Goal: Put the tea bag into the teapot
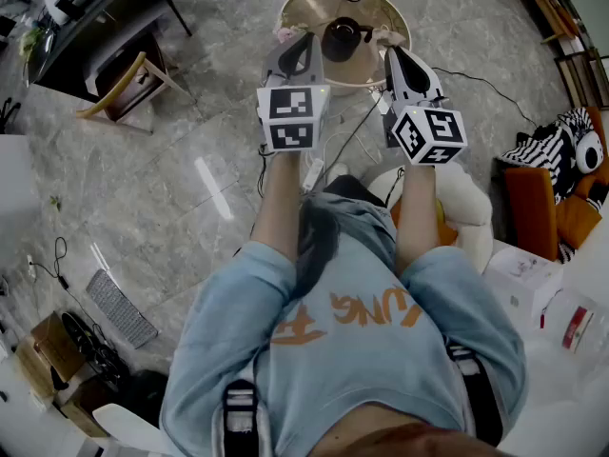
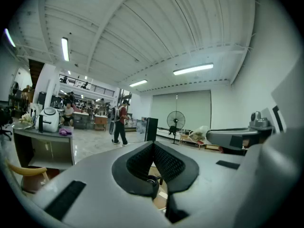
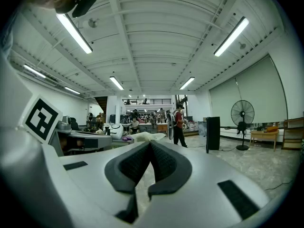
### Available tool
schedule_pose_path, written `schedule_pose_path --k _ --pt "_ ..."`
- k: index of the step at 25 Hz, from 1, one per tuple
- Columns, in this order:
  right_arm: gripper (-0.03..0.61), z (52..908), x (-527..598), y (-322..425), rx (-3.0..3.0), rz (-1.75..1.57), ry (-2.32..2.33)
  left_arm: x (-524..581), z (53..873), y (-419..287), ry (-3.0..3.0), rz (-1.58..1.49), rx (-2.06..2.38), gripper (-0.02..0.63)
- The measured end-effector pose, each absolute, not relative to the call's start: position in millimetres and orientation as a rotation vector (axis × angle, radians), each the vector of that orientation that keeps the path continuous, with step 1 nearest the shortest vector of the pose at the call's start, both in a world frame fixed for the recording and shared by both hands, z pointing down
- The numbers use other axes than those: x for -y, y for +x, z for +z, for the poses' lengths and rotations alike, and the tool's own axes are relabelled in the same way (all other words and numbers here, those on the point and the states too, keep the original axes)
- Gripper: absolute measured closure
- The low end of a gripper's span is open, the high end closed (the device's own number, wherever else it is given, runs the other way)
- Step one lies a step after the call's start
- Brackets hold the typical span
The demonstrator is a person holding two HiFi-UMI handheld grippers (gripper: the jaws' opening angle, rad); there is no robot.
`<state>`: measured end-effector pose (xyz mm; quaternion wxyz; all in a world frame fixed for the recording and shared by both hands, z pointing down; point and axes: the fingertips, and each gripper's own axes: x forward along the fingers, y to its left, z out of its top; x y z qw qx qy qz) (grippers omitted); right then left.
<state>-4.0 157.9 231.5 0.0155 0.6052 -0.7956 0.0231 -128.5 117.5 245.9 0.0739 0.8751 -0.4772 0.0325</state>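
Teapot on round table, contents unseen

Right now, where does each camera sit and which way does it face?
Head view: on the person's head, steeply down at the teapot on the round table; forearms, left claw, right claw show.
Left gripper view: on the left claw, level and outward; its shut jaws show.
Right gripper view: on the right claw, likewise; shut jaws show.
Both gripper views share the standing fan and walking person.

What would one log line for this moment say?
left tongs: shut, empty | right tongs: shut, empty | teapot: on round table | tea bag: not seen
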Motion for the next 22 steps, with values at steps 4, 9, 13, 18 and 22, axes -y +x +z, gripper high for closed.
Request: schedule_pose_path --k 4,9,13,18,22 --pt "0.568 231.9 -164.1 -0.1 2.473 0.091 1.895 -122.6 247.8 -123.8 2.628 0.101 1.418 0.589" --pt "0.566 233.1 -174.2 18.8 2.43 0.125 1.972 -125.8 251.4 -123.3 2.614 0.092 1.417 0.589" --pt "0.566 237.1 -185.0 27.9 2.387 0.14 2.012 -126.3 266.0 -135.8 2.56 0.106 1.435 0.589" --pt "0.566 243.9 -185.1 34.9 2.359 0.159 2.032 -127.1 275.9 -137.6 2.551 0.122 1.42 0.589" --pt "0.566 253.5 -174.2 24.2 2.376 0.204 1.993 -120.9 276.9 -149.9 2.529 0.111 1.435 0.589"
